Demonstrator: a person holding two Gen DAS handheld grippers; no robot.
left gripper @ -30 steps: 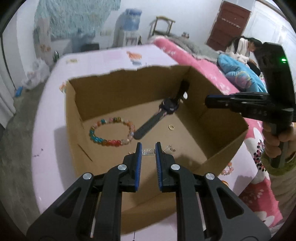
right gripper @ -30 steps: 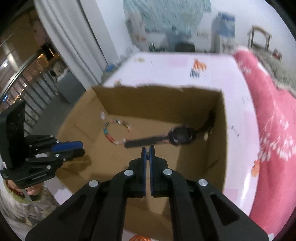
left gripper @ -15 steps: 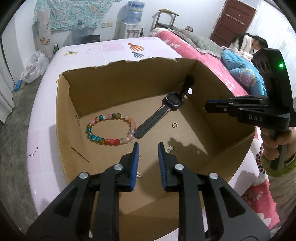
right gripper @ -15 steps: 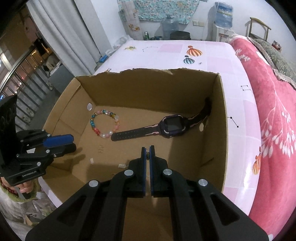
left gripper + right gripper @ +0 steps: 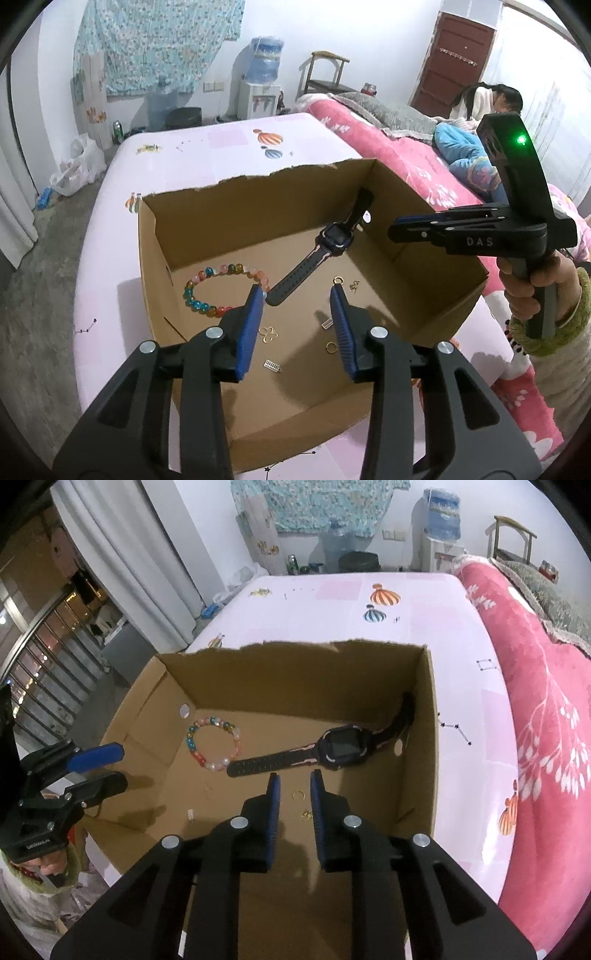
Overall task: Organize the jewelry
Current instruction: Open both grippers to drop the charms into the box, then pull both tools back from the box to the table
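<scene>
Both grippers' jaws opening (formerly narrower)

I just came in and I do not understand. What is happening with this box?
A person holds a gripper in each hand above a cardboard box on a bed. Inside lie a bead bracelet, a dark watch and small gold pieces. The left gripper and right gripper are both opening their jaws, holding nothing.

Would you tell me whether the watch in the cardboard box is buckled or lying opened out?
Opened out. The watch lies face up on the box floor, one strap flat, the other leaning up the wall.
</scene>
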